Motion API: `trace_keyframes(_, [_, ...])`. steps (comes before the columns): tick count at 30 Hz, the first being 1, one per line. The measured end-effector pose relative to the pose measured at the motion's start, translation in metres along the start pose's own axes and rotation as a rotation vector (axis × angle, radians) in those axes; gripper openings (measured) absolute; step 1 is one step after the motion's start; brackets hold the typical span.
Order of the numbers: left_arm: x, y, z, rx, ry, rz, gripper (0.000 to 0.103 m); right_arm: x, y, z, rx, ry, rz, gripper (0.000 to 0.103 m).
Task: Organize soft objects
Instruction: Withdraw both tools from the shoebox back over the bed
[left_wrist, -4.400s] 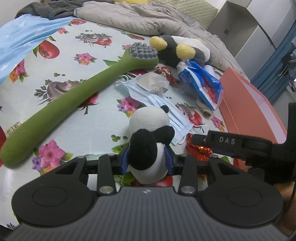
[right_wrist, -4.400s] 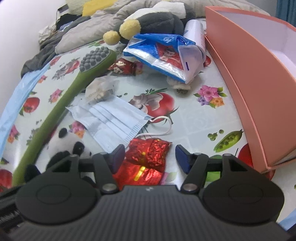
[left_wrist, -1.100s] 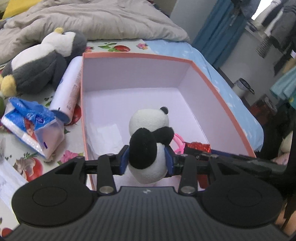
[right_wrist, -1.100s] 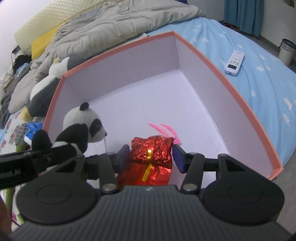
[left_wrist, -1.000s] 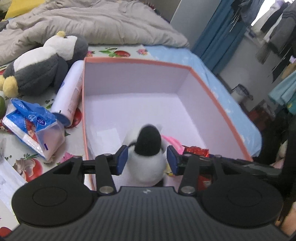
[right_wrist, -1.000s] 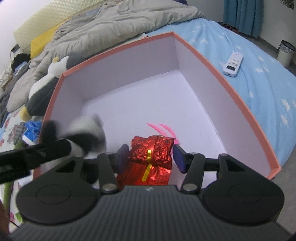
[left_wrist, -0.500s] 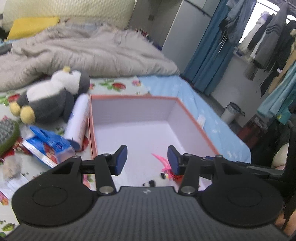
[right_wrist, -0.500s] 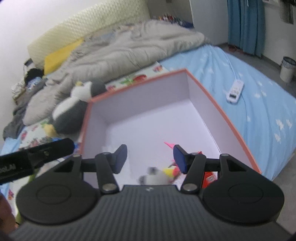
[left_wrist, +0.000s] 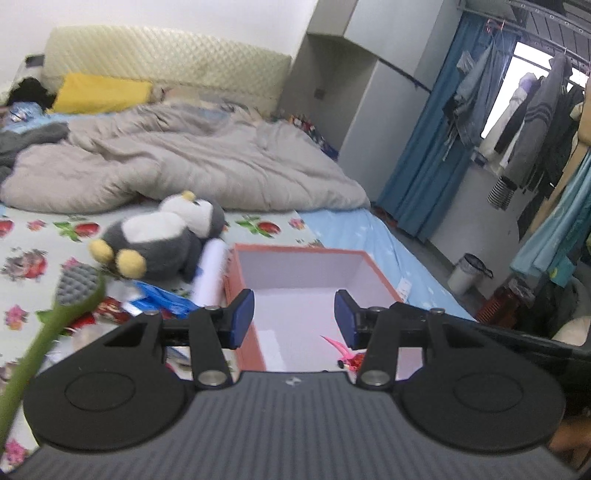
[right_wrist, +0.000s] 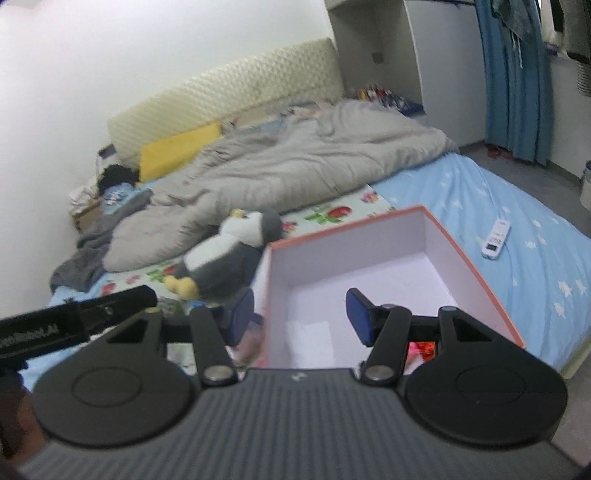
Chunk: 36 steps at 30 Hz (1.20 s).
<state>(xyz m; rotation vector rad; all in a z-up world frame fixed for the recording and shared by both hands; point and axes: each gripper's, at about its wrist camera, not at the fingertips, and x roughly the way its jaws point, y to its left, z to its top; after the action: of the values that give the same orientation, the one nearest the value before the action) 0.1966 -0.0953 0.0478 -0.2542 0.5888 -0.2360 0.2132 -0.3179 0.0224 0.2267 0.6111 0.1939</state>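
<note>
The orange box (left_wrist: 306, 252) with a white inside stands on the bed; it also shows in the right wrist view (right_wrist: 476, 275). My left gripper (left_wrist: 293, 321) is open and empty, held high above the box's near end. My right gripper (right_wrist: 299, 315) is open and empty, also above the box. A pink thing (left_wrist: 341, 352) lies in the box, and a bit of the red foil pack (right_wrist: 421, 347) shows behind my right finger. The small panda is hidden. A grey-and-white penguin plush (left_wrist: 162, 236) lies left of the box, also in the right wrist view (right_wrist: 225, 262).
A green long-handled brush (left_wrist: 55, 314), a blue tissue pack (left_wrist: 162, 299) and a white tube (left_wrist: 210, 277) lie left of the box. A grey duvet (left_wrist: 184, 166) covers the far bed. A white remote (right_wrist: 496, 238) lies on the blue sheet. Clothes hang at right.
Both grippers opened and let go of the panda and the red foil pack into the box. Both have since risen and pulled back, so the box looks smaller.
</note>
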Motion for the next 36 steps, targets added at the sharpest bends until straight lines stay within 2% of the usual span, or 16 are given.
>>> trace_keyframes(11, [-0.093, 0.036, -0.024, 0.003, -0.065, 0.042, 0.054, -0.044, 0.066, -0.024, -0.075, -0.036, 0.058, 0.058])
trace_keyframes(18, [-0.132, 0.070, -0.056, -0.014, -0.050, 0.085, 0.054, -0.052, 0.098, -0.057, -0.084, -0.004, 0.096, 0.058])
trace_keyframes(26, [-0.145, 0.104, -0.095, -0.041, -0.021, 0.126, 0.054, -0.043, 0.120, -0.100, -0.114, 0.060, 0.105, 0.058])
trace_keyframes(36, [-0.125, 0.151, -0.142, -0.117, 0.031, 0.203, 0.054, -0.011, 0.127, -0.151, -0.120, 0.149, 0.130, 0.058])
